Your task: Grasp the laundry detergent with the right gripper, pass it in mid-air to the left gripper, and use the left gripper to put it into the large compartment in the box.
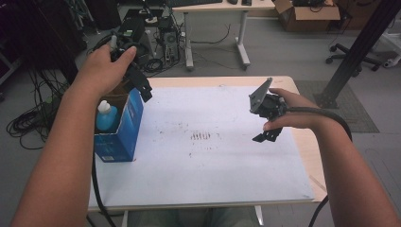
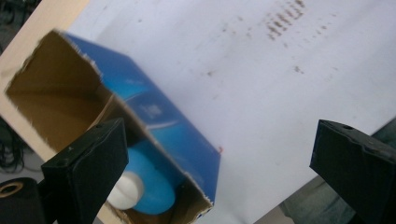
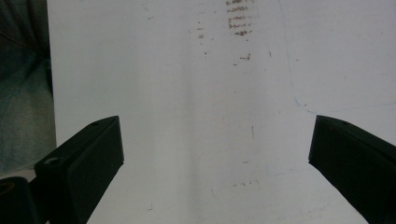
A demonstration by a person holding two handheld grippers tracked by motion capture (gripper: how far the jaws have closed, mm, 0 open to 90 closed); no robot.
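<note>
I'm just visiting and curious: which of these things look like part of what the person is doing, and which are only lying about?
Likely in use:
blue box, open-topped
blue bottle inside it
left tongs, open above the box
right tongs, open

Just around:
desk
cardboard carton
floor cables

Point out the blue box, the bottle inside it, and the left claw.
blue box (image 1: 131,124): high view, right side wall.
bottle (image 1: 107,117): high view, blue shoulder.
left claw (image 1: 141,84): high view, between its tips.

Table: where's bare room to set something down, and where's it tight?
The white sheet is bare from the blue box across to the right gripper, apart from brown smudges mid-sheet. The near strip along the front edge is free too. It is crowded at the left edge: the box holds a bottle, with the left gripper above.
</note>
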